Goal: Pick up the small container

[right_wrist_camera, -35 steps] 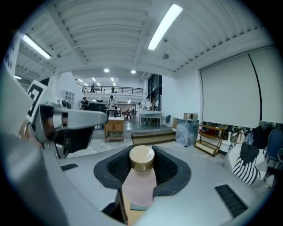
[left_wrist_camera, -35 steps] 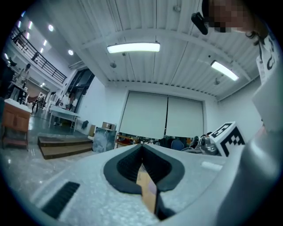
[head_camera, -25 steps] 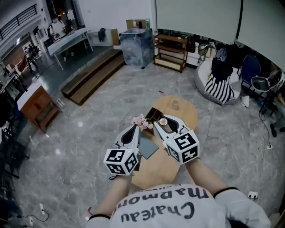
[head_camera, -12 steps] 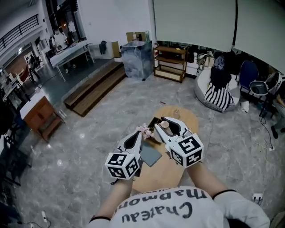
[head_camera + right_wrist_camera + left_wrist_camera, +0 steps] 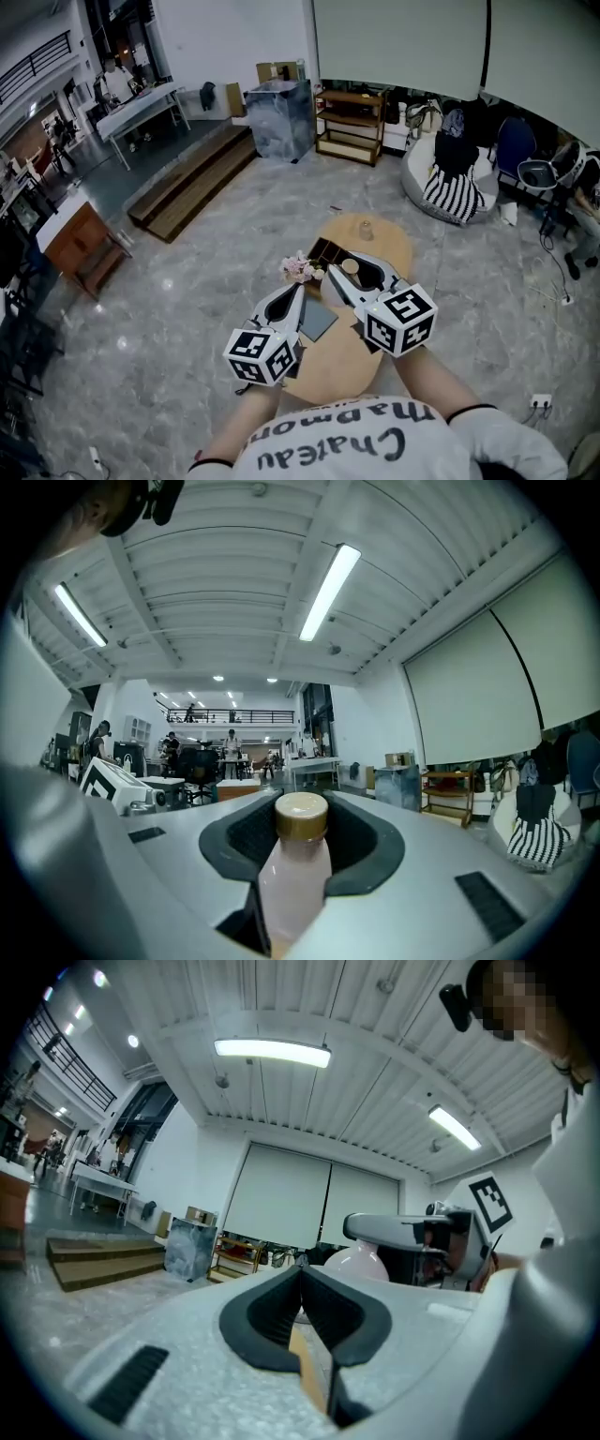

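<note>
Over the table (image 5: 389, 246), the right gripper (image 5: 347, 265), half-open, clamps the small container (image 5: 292, 864).

Light: bright, from long white ceiling tube lamps (image 5: 272, 1049)
Glare: pale sheen on the grey polished stone floor (image 5: 187, 272)
Edges: strong fisheye bending, dark corners in both gripper views
Focus: nearest surfaces soft

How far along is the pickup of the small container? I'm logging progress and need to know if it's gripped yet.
Done: the right gripper is closed on the small container, a pale pink bottle with a gold cap. In hand: it looks held above the round wooden table rather than standing on it. Left: little, perhaps only carrying it clear. The left gripper is shut and empty.
</note>
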Demonstrator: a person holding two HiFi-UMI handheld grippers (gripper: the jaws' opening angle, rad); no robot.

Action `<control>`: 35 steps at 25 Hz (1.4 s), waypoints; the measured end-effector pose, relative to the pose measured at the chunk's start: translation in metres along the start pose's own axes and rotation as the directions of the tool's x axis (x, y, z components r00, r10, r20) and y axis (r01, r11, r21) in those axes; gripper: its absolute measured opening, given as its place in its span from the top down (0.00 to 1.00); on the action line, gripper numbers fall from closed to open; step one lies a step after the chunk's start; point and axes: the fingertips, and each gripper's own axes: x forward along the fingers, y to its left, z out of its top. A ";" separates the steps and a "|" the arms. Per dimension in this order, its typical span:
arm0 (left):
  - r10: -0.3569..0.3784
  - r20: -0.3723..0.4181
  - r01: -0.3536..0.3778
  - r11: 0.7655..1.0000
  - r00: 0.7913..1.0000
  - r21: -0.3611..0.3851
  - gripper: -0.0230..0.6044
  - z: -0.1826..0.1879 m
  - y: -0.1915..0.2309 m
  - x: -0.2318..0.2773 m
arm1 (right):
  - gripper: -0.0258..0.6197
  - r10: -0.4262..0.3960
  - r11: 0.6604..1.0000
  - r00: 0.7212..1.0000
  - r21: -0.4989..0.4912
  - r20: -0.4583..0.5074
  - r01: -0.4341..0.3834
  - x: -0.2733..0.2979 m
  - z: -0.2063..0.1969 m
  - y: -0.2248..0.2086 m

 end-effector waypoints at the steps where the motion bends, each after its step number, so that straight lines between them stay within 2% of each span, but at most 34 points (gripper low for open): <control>1: 0.001 0.003 -0.001 1.000 1.000 -0.002 0.94 -0.001 -0.002 -0.001 | 0.76 -0.002 1.000 1.000 0.001 -0.004 0.002 -0.003 -0.002 0.000; 8: 0.015 0.009 -0.014 1.000 1.000 -0.003 0.94 -0.002 -0.014 0.001 | 0.76 -0.004 1.000 1.000 -0.003 -0.016 0.004 -0.014 -0.007 -0.008; 14: 0.060 0.023 -0.059 0.998 0.998 -0.009 0.94 -0.003 -0.030 0.001 | 0.76 0.021 1.000 0.999 0.002 -0.025 -0.021 -0.032 -0.008 -0.018; 17: 0.079 0.022 -0.079 0.997 0.997 -0.015 0.94 -0.010 -0.045 0.007 | 0.76 0.041 0.999 0.999 0.012 -0.036 -0.040 -0.047 -0.011 -0.029; 21: 0.100 0.011 -0.101 0.995 0.995 0.027 0.94 -0.023 -0.074 0.012 | 0.76 0.059 0.998 0.997 0.028 -0.040 -0.058 -0.077 -0.013 -0.047; 30: 0.152 0.018 -0.151 0.988 0.988 -0.017 0.94 -0.052 -0.123 0.026 | 0.76 0.078 0.996 0.994 0.043 -0.083 -0.074 -0.133 -0.037 -0.085; 35: 0.183 0.012 -0.182 0.983 0.983 -0.027 0.94 -0.065 -0.151 0.019 | 0.76 0.087 0.995 0.993 0.054 -0.075 -0.083 -0.158 -0.040 -0.097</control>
